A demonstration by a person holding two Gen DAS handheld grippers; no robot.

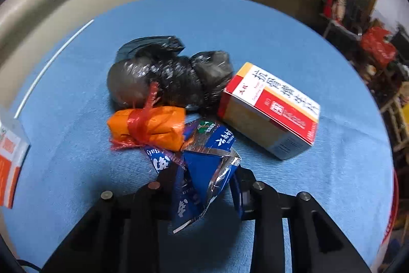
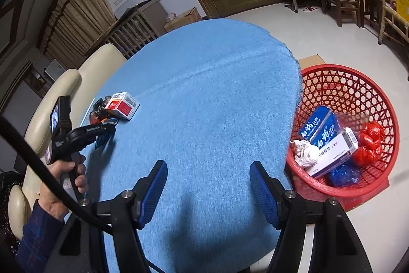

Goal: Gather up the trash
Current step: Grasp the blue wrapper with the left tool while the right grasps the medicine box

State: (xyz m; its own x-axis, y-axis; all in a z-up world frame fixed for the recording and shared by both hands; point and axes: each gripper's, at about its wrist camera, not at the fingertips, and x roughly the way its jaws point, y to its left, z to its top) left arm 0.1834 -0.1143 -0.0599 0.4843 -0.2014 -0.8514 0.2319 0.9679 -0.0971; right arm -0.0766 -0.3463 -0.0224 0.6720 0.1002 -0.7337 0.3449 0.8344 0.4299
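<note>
Left gripper [image 1: 204, 186]: our fingers are closed on the blue foil wrapper [image 1: 202, 178], which sits crumpled between them at the near side of the pile; whether it is lifted clear of the tabletop [image 1: 294, 37] we cannot tell.

Right gripper [image 2: 208, 189]: jaws wide, nothing between the blue pads [image 2: 153, 188], hanging over the near edge of the tabletop.

Wrapper's axis: its long side runs roughly along our left fingers, pointing away from us toward the pile.

Pile behind the wrapper: an orange packet [image 1: 148, 127] tied with red plastic touches the wrapper's far end; a black bag [image 1: 168, 76] lies just behind that; a red and white box [image 1: 271, 111] sits to the right, touching the bag.

Left edge: another orange and white box [image 1: 10, 157] lies partly out of view.

Basket [image 2: 383, 99]: red mesh, on the floor off the right edge of the tabletop, already holding blue boxes [image 2: 322, 129], crumpled foil and red bags.

Key relation: the basket lies far to the right of our left gripper, across the whole tabletop, and just beside our right one; we judge the wrapper must travel rightward over the cloth to reach it.

Left hand [image 2: 64, 178]: seen from the right wrist, it grips the handle near the left edge, gripper pointing at the pile.

Risk: we think the slick foil could slip out in transit.
</note>
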